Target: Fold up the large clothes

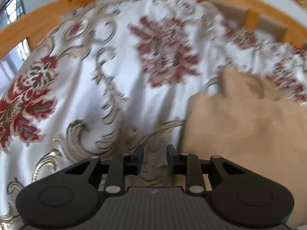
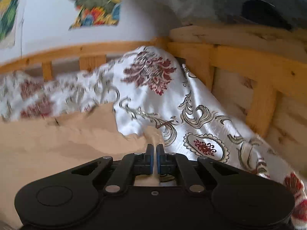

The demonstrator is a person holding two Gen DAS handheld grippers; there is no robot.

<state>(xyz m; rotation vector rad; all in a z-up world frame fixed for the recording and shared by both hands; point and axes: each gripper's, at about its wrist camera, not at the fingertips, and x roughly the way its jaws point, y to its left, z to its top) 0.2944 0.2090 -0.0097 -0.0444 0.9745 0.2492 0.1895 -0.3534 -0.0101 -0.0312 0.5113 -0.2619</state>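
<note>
The right gripper (image 2: pixel 155 149) is clamped on a fold of plain tan cloth (image 2: pixel 57 140). The left gripper (image 1: pixel 155 153) stands narrowly parted above the white floral bedspread (image 1: pixel 122 88), pinching nothing.

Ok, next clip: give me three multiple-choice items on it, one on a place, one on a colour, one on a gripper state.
1. The tan garment lies on: A bare floor; B the flowered bedcover; C a chair.
2. The bedcover's flowers are: A red; B blue; C black.
3. The right gripper is: A wide open; B out of view; C shut on tan cloth.

B: patterned cover surrounds the garment inside the wooden frame.
A: red blooms on white.
C: tan fabric is pinched between the closed pads.
</note>
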